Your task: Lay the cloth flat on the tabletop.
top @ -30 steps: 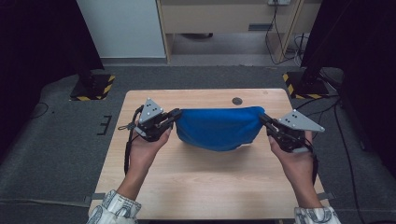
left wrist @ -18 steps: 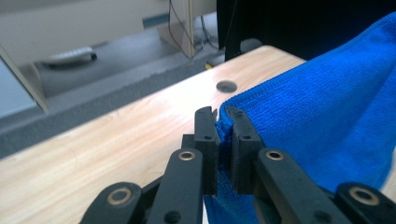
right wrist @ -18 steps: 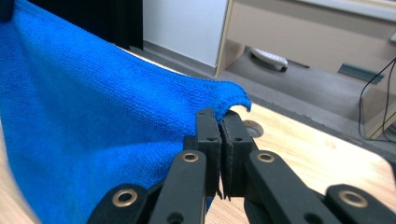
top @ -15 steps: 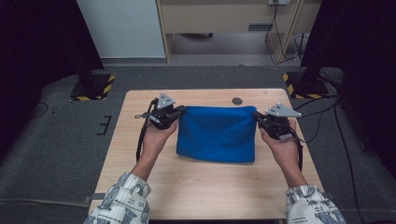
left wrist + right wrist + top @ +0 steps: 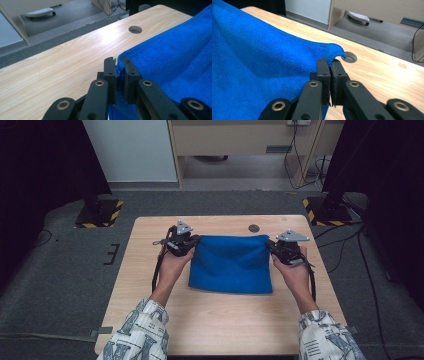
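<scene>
Two hand-held grippers are in your hands, and each one pinches a far corner of the blue terry cloth (image 5: 231, 265). Your left hand-held gripper (image 5: 189, 243) has its black jaws pressed together on the cloth's far-left corner; in the left gripper view (image 5: 119, 68) a fold of blue hem sits squeezed between the two pads. Your right hand-held gripper (image 5: 271, 246) does the same at the far-right corner, and in the right gripper view (image 5: 329, 63) the corner tip curls out just past the jaw tips.

The cloth lies on the pale wooden desk (image 5: 150, 285), about the middle of it and between your two hands. Its near edge rests flat on the wood, while the far edge runs from one gripper to the other. From each gripper the cloth spreads inward, toward the other hand.

A round cable hole (image 5: 254, 228) in the desk sits just beyond the cloth's far edge, nearer your right gripper.

I can read no brand, label or writing on the cloth, the grippers or the desk. Your patterned sleeves (image 5: 137, 332) carry print too small to make out.
</scene>
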`<state>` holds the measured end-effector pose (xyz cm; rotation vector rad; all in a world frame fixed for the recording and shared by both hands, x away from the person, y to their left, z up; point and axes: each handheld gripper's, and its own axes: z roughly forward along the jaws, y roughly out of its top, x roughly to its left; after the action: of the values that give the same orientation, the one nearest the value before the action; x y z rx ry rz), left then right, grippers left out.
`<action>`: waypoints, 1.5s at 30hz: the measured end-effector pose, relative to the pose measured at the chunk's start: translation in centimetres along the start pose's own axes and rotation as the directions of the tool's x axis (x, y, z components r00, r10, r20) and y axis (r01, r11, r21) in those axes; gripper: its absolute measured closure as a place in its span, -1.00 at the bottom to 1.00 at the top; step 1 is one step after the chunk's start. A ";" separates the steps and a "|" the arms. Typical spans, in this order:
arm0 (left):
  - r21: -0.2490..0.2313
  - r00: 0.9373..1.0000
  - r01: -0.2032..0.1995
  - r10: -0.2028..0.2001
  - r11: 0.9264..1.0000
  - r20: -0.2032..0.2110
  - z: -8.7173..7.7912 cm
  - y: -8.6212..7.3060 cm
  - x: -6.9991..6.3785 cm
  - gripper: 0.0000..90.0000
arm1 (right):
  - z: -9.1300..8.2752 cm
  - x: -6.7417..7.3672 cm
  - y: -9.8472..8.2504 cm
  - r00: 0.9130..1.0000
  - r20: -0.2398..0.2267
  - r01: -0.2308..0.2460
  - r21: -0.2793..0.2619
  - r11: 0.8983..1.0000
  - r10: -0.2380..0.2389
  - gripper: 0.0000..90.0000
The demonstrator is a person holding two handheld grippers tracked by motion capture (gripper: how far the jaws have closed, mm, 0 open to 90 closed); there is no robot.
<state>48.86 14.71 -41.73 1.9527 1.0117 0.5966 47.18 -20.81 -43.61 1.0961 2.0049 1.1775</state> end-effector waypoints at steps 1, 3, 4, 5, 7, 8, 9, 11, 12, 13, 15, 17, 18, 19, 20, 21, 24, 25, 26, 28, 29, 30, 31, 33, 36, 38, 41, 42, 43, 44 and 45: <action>0.003 1.000 0.000 0.000 1.000 -0.001 0.1 -0.1 0.0 0.84 | 0.3 0.0 -0.1 1.000 0.000 -0.002 0.003 1.000 0.002 0.94; 0.009 1.000 0.000 0.000 1.000 -0.002 0.4 -0.2 0.0 0.84 | 0.6 0.0 -0.2 1.000 0.000 -0.001 0.009 1.000 0.001 0.94; 0.012 1.000 0.002 -0.002 1.000 -0.004 0.5 -0.3 0.0 0.83 | 0.7 0.0 -0.3 1.000 -0.001 0.002 0.014 1.000 -0.002 0.94; 0.015 1.000 0.005 -0.005 1.000 -0.006 0.7 -0.4 0.1 0.83 | 0.9 0.0 -0.4 1.000 -0.001 0.002 0.016 1.000 -0.002 0.94; 0.024 1.000 0.007 -0.007 1.000 -0.008 0.9 -0.7 0.1 0.83 | 1.1 -0.1 -0.5 1.000 0.002 0.002 0.026 1.000 -0.002 0.94; 0.025 1.000 0.010 -0.009 1.000 -0.011 1.1 -0.8 0.1 0.83 | 1.3 -0.1 -0.6 1.000 0.003 0.002 0.033 0.999 -0.002 0.94; 0.033 1.000 0.010 -0.010 0.999 -0.009 1.2 -0.9 0.2 0.83 | 1.4 -0.1 -0.7 1.000 0.005 0.000 0.035 0.999 -0.001 0.93; 0.044 1.000 0.007 -0.006 0.999 -0.015 1.7 -1.2 0.2 0.83 | 1.8 -0.2 -0.9 1.000 0.006 0.001 0.048 0.999 -0.001 0.93; 0.053 1.000 0.009 -0.008 0.999 -0.014 2.0 -1.4 0.2 0.83 | 2.0 -0.2 -1.0 1.000 0.005 0.004 0.053 0.999 -0.004 0.93; 0.058 1.000 0.008 -0.007 0.998 -0.015 2.2 -1.5 0.3 0.83 | 2.2 -0.2 -1.1 1.000 0.006 0.006 0.063 0.998 -0.006 0.93; 0.071 1.000 0.017 -0.016 0.997 -0.015 2.8 -1.8 0.5 0.82 | 2.7 -0.1 -1.4 1.000 0.010 0.007 0.073 0.997 -0.008 0.92; 0.081 0.999 0.029 -0.028 0.996 -0.017 3.4 -2.2 0.8 0.82 | 3.4 -0.2 -1.7 1.000 0.017 0.004 0.084 0.996 -0.006 0.92; 0.087 0.999 0.039 -0.038 0.995 -0.014 3.7 -2.4 1.0 0.82 | 3.6 -0.2 -1.8 1.000 0.018 0.001 0.087 0.996 -0.003 0.92; 0.095 0.999 0.048 -0.047 0.994 -0.014 4.0 -2.6 1.2 0.82 | 4.0 -0.2 -2.0 1.000 0.019 -0.004 0.092 0.996 0.002 0.92; 0.100 0.998 0.057 -0.056 0.993 -0.014 4.3 -2.9 1.3 0.82 | 4.3 -0.2 -2.2 1.000 0.019 -0.009 0.097 0.995 0.008 0.92; 0.110 0.998 0.059 -0.058 0.992 -0.013 4.6 -3.1 1.5 0.82 | 4.7 -0.2 -2.3 1.000 0.020 -0.014 0.102 0.995 0.012 0.92; 0.141 0.998 0.063 -0.061 0.988 -0.022 5.3 -3.6 1.7 0.76 | 5.9 -0.1 -2.8 1.000 0.023 -0.013 0.132 0.991 0.010 0.92; 0.148 0.997 0.072 -0.068 0.986 -0.030 5.4 -3.7 1.8 0.65 | 6.4 -0.1 -3.0 1.000 0.027 -0.008 0.145 0.989 0.004 0.92; 0.151 0.997 0.077 -0.073 0.986 -0.032 5.5 -3.8 1.9 0.59 | 6.6 -0.1 -3.1 1.000 0.029 -0.004 0.152 0.988 0.000 0.92; 0.141 0.995 0.095 -0.091 0.985 -0.031 5.6 -4.0 2.1 0.58 | 7.2 -0.2 -3.3 0.999 0.041 -0.011 0.171 0.985 0.004 0.88; 0.135 0.995 0.097 -0.093 0.986 -0.032 5.7 -4.0 2.1 0.52 | 7.7 -0.3 -3.3 0.999 0.049 -0.008 0.182 0.983 -0.001 0.81; 0.126 0.994 0.107 -0.102 0.986 -0.041 5.7 -4.0 2.2 0.44 | 7.9 -0.3 -3.3 0.999 0.052 -0.010 0.188 0.982 0.001 0.74; 0.118 0.992 0.120 -0.115 0.986 -0.049 5.8 -4.1 2.3 0.26 | 8.2 -0.4 -3.2 0.998 0.056 -0.014 0.195 0.981 0.003 0.63; 0.103 0.989 0.149 -0.145 0.983 -0.038 5.8 -4.1 2.5 -0.04 | 8.4 -0.5 -2.9 0.997 0.072 -0.023 0.195 0.981 0.010 0.45; 0.096 0.985 0.172 -0.171 0.980 -0.020 5.8 -4.2 2.9 -0.24 | 8.3 -0.7 -2.4 0.996 0.079 -0.053 0.178 0.983 0.040 0.30; 0.094 0.984 0.178 -0.177 0.979 -0.021 5.6 -4.1 3.0 -0.31 | 8.1 -0.9 -2.1 0.995 0.085 -0.073 0.167 0.983 0.059 0.09; 0.087 0.983 0.184 -0.183 0.979 -0.012 5.2 -4.0 3.1 -0.40 | 7.8 -1.1 -1.9 0.993 0.088 -0.091 0.159 0.983 0.077 -0.13; 0.083 0.984 0.177 -0.176 0.981 -0.015 5.1 -3.9 3.1 -0.41 | 7.7 -1.1 -1.9 0.993 0.088 -0.095 0.159 0.983 0.082 -0.18; 0.079 0.984 0.176 -0.176 0.981 -0.013 5.0 -3.8 3.1 -0.43 | 7.6 -1.1 -1.9 0.993 0.086 -0.095 0.161 0.982 0.082 -0.20; 0.068 0.984 0.178 -0.178 0.982 -0.008 4.9 -3.7 3.1 -0.44 | 7.5 -1.0 -1.9 0.994 0.083 -0.090 0.159 0.983 0.077 -0.22; 0.065 0.984 0.178 -0.178 0.982 -0.007 4.8 -3.7 3.0 -0.44 | 7.3 -0.8 -1.9 0.994 0.079 -0.085 0.160 0.983 0.073 -0.24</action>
<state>52.39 16.22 -47.34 1.8925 1.2052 0.4701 52.61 -18.93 -48.59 1.2913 2.0465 1.0113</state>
